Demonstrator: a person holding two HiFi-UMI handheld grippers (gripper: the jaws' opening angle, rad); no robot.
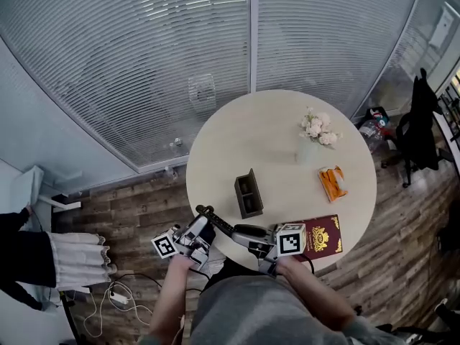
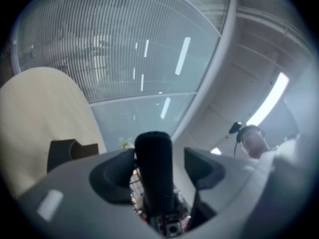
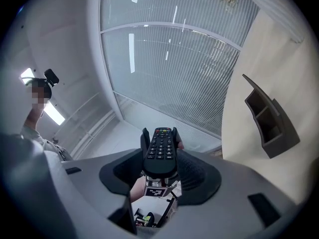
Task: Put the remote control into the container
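The right gripper (image 3: 160, 172) clamps the long edges of the slim black plastic remote control (image 3: 160, 151), the left gripper (image 2: 155, 171) straddling its other end with a gap at one pad, at the near edge of the round pale tabletop (image 1: 273, 135), short of the dark two-compartment container (image 1: 249, 193); likely light, rigid and slick, so hold mid-body.

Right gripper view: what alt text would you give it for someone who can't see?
A black remote control is clamped between the jaws of the right hand-held gripper, its far end between the fingers of the left hand-held gripper. To the right, a dark two-compartment container stands on a pale table.
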